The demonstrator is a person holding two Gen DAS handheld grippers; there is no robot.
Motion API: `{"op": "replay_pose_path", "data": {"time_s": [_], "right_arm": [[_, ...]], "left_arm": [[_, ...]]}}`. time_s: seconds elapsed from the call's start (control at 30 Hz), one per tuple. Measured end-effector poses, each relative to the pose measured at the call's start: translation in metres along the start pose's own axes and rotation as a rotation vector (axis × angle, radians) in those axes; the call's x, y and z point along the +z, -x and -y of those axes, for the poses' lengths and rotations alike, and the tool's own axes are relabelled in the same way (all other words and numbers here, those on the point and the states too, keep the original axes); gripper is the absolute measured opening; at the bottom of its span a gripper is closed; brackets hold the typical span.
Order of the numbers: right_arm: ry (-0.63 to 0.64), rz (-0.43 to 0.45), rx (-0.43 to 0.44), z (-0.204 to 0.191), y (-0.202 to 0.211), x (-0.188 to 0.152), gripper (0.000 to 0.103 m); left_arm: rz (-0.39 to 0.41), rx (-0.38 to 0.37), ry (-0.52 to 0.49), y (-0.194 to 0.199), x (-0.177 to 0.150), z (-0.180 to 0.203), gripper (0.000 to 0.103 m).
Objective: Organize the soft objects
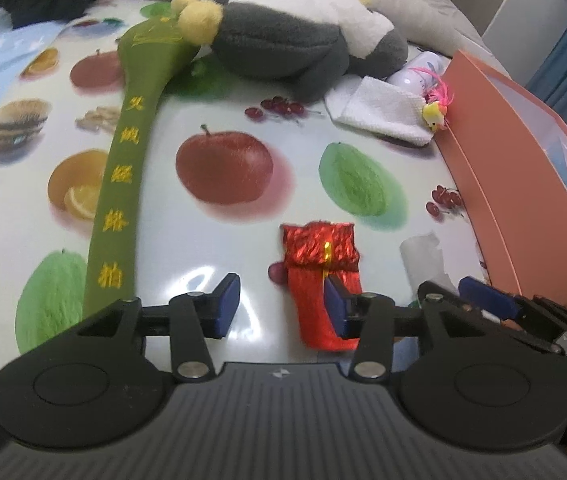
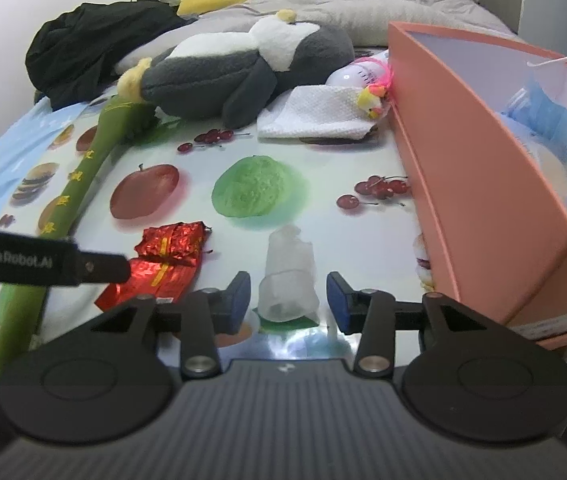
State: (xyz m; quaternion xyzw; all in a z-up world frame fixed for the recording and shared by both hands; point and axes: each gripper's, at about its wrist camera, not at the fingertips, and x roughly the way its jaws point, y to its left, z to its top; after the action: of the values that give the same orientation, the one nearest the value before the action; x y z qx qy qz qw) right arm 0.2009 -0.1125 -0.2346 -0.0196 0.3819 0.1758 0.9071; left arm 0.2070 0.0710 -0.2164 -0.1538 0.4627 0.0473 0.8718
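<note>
Black left tongs (image 1: 281, 306) tilted down, open.

Fruit-print table (image 1: 219, 240) — red pouch (image 1: 321, 276), penguin plush (image 1: 295, 44).

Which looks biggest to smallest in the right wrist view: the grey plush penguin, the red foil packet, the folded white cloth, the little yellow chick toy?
As they appear:
1. Grey plush penguin, clearly largest.
2. Folded white cloth and red foil packet look similar; the packet lies nearer the camera, so I won't rank them.
3. Yellow chick toy, smallest.
</note>
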Motion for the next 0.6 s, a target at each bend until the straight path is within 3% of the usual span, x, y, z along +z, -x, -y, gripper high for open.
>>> {"op": "replay_pose_path", "data": {"time_s": [0.2,0.4,0.6], "right_arm": [[0.008,-0.020,0.010,0.000,-0.010,0.000,0.042],[0.010,-0.019,0.026,0.004,-0.010,0.001,0.027],[0.007,-0.004,0.005,0.009,-0.007,0.004,0.026]], "left_arm": [[0.000,-0.017,-0.008,-0.012,0.013,0.009,0.058],[-0.012,-0.024,-0.017,-0.031,0.023,0.017,0.059],[-0.016,-0.004,-0.039,-0.044,0.025,0.025,0.062]]}}
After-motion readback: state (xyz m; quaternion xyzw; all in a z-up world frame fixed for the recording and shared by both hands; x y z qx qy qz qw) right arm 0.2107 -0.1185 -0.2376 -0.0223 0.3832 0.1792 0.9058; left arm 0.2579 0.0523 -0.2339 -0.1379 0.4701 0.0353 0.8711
